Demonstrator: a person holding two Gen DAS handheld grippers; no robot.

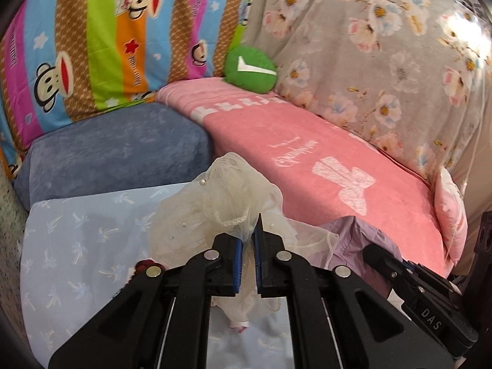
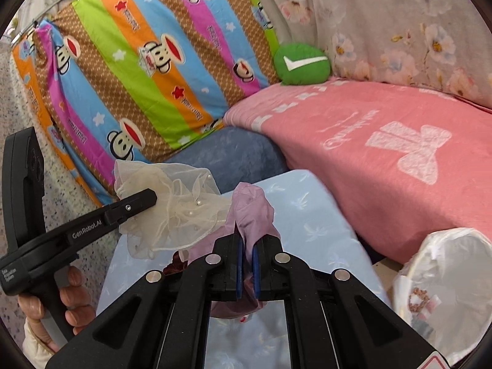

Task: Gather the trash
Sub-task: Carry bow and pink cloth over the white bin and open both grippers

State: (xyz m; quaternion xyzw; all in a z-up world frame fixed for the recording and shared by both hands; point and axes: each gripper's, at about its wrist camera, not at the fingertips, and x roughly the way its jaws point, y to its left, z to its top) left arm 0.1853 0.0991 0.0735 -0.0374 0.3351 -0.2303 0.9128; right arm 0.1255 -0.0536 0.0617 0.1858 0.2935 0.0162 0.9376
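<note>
Nearest the lens, the left gripper [image 1: 249, 230] is clamped tight on a crumpled cream mesh fabric with small pearl beads [image 1: 227, 196], its blue-lined black jaws pinching a gathered fold so that the sheer, frilly netting puffs out above the fingertips and trails down between the arms. The right wrist view shows the same netting [image 2: 172, 212] bunched at the tip of that tool, held clear above a pale blue cloth printed with faint palm trees [image 2: 310, 215], with a hand [image 2: 61, 301] wrapped around the tool's handle at lower left. The right gripper [image 2: 245, 243] is likewise closed firmly, gripping a wrinkled lilac piece of thin fabric [image 2: 250, 209] that rises in a soft peak above the jaws and hangs limp beneath them; it sits just beside the cream netting. A small dark red item [image 2: 176, 264] peeks out beneath the two pieces; what it is cannot be told. At lower right stands a white plastic bag with an open mouth [image 2: 442, 276], some scraps inside. Behind lie a blue-grey plush cushion [image 1: 117, 150] and a pink blanket with white bow print [image 1: 323, 166]. Farther back rest a round green pillow with a white tick [image 1: 250, 70], a striped monkey-print quilt [image 1: 101, 40] and a grey floral sheet [image 1: 384, 61].
</note>
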